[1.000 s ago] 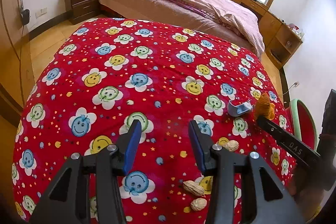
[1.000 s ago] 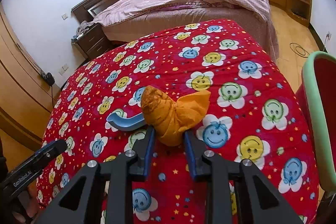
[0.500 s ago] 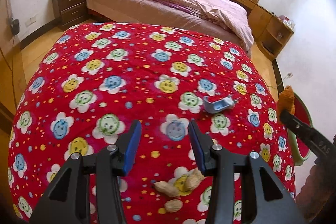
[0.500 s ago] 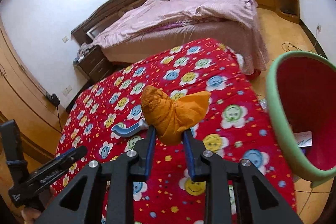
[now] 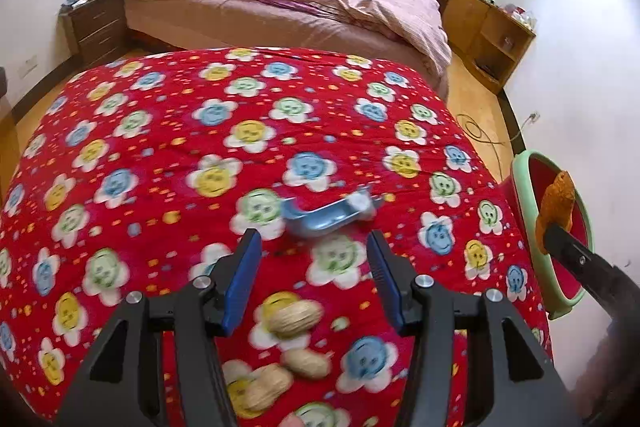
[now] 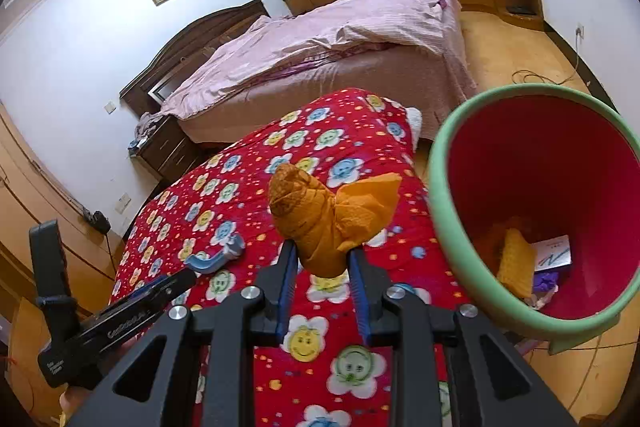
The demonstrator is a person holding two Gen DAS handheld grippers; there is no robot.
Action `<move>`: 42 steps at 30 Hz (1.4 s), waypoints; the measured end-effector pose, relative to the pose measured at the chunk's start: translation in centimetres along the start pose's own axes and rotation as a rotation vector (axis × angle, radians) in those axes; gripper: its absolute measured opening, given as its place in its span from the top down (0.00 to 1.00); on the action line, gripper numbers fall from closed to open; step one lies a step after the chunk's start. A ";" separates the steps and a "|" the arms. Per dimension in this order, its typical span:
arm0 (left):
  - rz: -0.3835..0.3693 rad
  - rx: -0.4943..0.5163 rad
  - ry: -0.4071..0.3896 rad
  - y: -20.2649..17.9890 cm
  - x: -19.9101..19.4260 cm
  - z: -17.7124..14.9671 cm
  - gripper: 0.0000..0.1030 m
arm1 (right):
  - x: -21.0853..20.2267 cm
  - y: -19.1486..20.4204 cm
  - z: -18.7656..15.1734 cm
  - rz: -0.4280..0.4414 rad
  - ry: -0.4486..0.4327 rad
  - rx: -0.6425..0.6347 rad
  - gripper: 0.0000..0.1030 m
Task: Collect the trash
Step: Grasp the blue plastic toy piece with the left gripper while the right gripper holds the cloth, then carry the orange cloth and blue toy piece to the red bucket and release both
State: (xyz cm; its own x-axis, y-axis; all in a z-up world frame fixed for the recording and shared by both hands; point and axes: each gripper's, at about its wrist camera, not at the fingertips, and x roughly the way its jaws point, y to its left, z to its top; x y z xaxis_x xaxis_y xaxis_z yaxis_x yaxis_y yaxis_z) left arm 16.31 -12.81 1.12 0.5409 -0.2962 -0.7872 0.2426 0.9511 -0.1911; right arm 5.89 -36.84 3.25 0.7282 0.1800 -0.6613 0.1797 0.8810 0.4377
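Gripping a crumpled orange paper wad, the right gripper is nearing the green-rimmed red bin; releasing early risks missing. The left gripper is gaping wide, empty.

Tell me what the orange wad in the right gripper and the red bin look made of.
Orange wad: looks like crumpled tissue or napkin paper, matte, with soft creases and a twisted waist; thin cloth is possible. Red bin: seems moulded plastic, with smooth, slightly glossy red walls and a thick pale green rim. The right gripper pinches the wad.
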 end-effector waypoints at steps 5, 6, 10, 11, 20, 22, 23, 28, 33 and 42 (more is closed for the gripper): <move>0.047 0.014 0.005 -1.5 1.9 0.5 0.34 | -0.6 -1.6 0.0 -0.005 -0.010 0.031 0.73; 0.054 0.011 0.005 -1.6 2.2 0.6 0.34 | -0.8 -1.9 0.0 -0.006 -0.013 0.038 0.73; 0.095 0.002 0.002 -1.9 3.5 1.1 0.30 | -1.2 -2.9 0.1 -0.008 -0.021 0.054 0.73; 0.098 -0.002 0.005 -1.9 3.7 1.1 0.30 | -1.3 -3.1 0.1 -0.009 -0.023 0.058 0.73; 0.116 -0.027 -0.014 -1.6 5.0 2.0 0.28 | -1.6 -4.4 0.1 -0.009 -0.032 0.085 0.73; 0.117 -0.023 -0.024 -1.7 5.0 2.3 0.20 | -1.6 -4.7 0.2 -0.008 -0.032 0.088 0.73; 0.118 -0.019 -0.025 -1.7 5.1 2.5 0.19 | -1.6 -4.7 0.2 -0.007 -0.032 0.090 0.73; 0.130 -0.004 0.009 -1.7 6.6 3.1 0.19 | -1.5 -4.8 0.1 0.008 -0.024 0.095 0.73; 0.148 0.034 0.021 -2.1 6.7 2.6 0.19 | -1.6 -4.8 0.1 0.010 -0.024 0.092 0.73; 0.112 0.050 0.021 -2.2 5.9 2.3 0.28 | -1.8 -4.8 0.3 0.011 -0.030 0.096 0.73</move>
State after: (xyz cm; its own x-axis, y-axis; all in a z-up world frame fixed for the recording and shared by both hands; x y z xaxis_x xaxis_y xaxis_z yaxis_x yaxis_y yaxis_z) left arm 20.82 -16.84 -1.76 0.5502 -0.1864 -0.8140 0.2219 0.9724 -0.0726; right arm 3.95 -41.55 2.52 0.7494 0.1751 -0.6385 0.2330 0.8330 0.5018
